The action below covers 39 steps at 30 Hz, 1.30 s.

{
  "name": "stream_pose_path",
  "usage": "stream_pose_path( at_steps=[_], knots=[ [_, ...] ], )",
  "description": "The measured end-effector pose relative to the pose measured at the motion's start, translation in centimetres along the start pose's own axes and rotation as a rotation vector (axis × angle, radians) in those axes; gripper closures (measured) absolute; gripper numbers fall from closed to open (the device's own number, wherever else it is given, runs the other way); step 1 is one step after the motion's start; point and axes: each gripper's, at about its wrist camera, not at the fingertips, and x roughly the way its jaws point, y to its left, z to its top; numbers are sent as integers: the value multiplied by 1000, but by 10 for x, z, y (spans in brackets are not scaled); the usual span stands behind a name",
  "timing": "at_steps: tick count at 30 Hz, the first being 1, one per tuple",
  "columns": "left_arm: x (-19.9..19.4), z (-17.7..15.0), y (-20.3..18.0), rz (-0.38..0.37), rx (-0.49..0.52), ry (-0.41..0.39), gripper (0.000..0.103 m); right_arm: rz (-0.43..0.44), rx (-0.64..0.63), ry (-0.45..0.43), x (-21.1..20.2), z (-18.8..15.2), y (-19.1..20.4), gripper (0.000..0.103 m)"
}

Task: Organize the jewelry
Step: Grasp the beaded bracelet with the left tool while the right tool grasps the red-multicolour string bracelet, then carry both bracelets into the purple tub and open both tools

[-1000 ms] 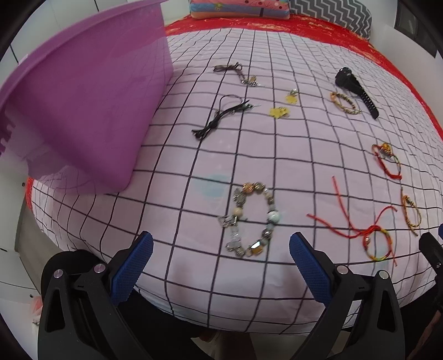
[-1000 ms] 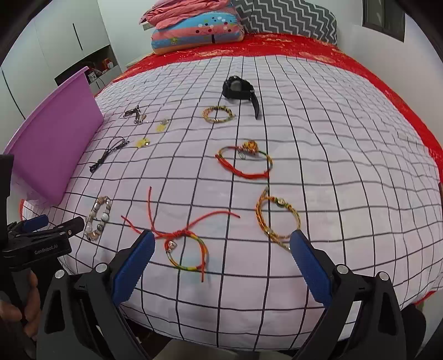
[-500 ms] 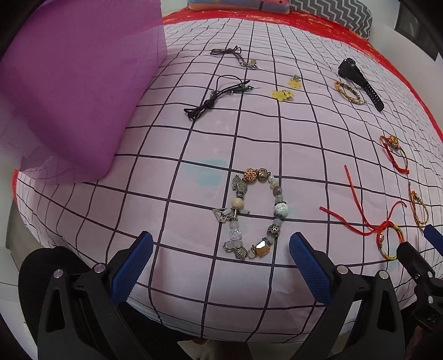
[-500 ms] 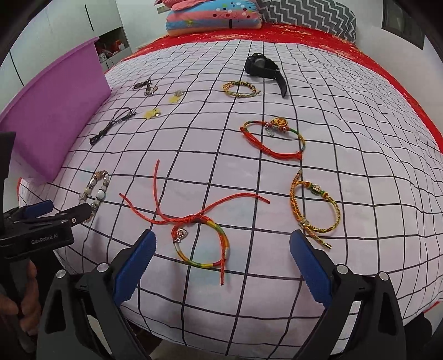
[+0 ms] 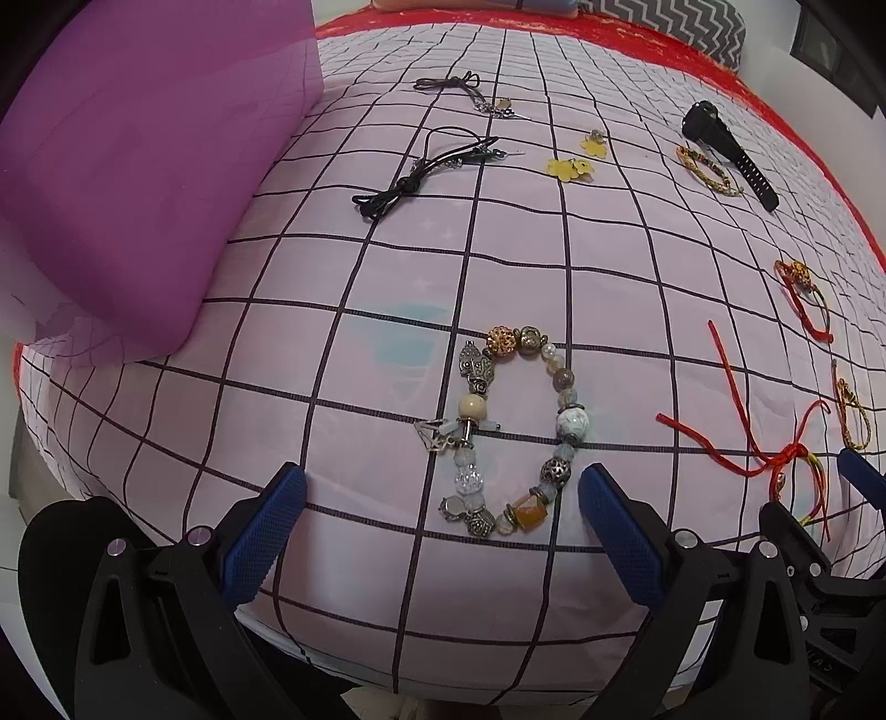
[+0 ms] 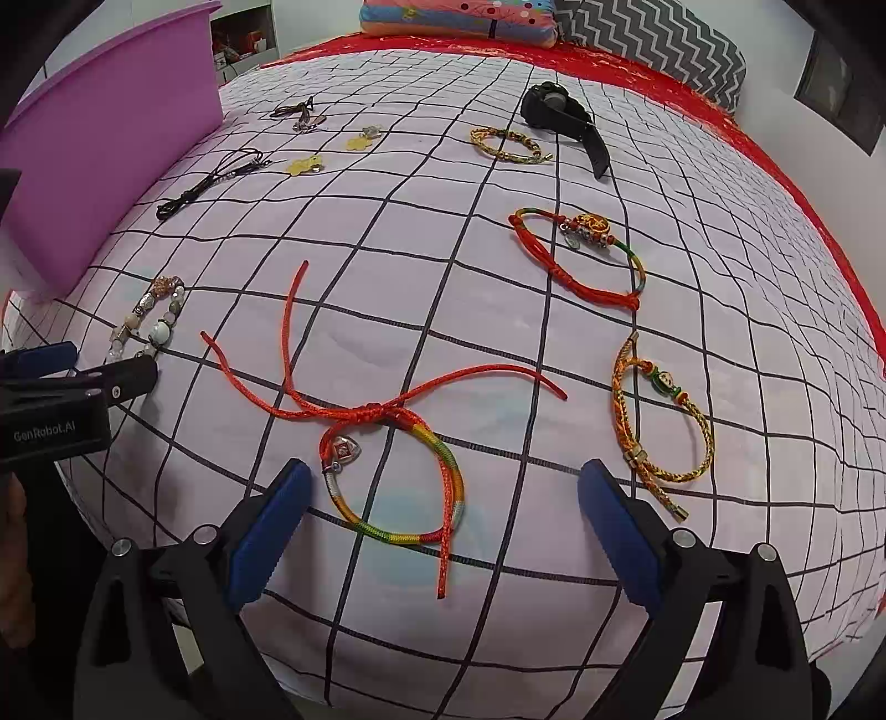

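A beaded charm bracelet (image 5: 572, 422) lies on the checked bedspread, its near end between the fingers of my open left gripper (image 5: 441, 487), which hovers just above it. A red cord bracelet with a rainbow band (image 6: 371, 411) lies in front of my open right gripper (image 6: 443, 476), its loop reaching in between the blue pads. Neither gripper holds anything. The purple bin (image 5: 144, 166) stands at the bed's left edge. In the right wrist view the left gripper (image 6: 83, 371) shows at the far left beside the beaded bracelet (image 6: 160, 331).
Further up the bed lie a black cord necklace (image 5: 410, 180), yellow flower earrings (image 5: 570, 168), a black watch (image 6: 559, 111), a gold braided bracelet (image 6: 506, 145), a red charm bracelet (image 6: 590, 224) and an orange braided bracelet (image 6: 620, 410). Pillows (image 6: 459, 14) sit at the head.
Both grippers have moved forward and down toward the bed. The beaded bracelet and the red cord bracelet now sit closer, reaching between the fingers. Nothing was picked up.
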Motion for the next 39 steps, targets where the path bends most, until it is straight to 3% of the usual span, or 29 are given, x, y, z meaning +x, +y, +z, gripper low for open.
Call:
stream_pose_path(
  at_steps=[10,13,15,19,21,23,24,30,39],
  knots=[
    [5,3,-5,22,1,-16,5,9,-10,-22,3,-1,1,12],
    [2,3,-9,25,19,-24,11,21,-23,-32,0,-2,4,24],
    [-2,2,-14,11,41,-34,25,29,-44,-43,-3,-2,9,41],
    [-7,0,-26,-21,82,-44,51,46,-46,-47,-6,-1,11,59],
    [-10,0,-34,-47,104,-46,76,46,-40,-44,-7,0,9,82],
    [-11,-1,-42,-50,129,-51,85,46,-43,-37,-7,0,10,94],
    [-11,-1,-46,-43,141,-53,90,46,-45,-38,-8,1,10,94],
    [-17,5,-31,-126,84,-37,91,112,32,-39,-16,4,-3,94],
    [-51,12,-22,-253,40,-101,91,138,76,-91,-42,14,-12,94]
  ],
)
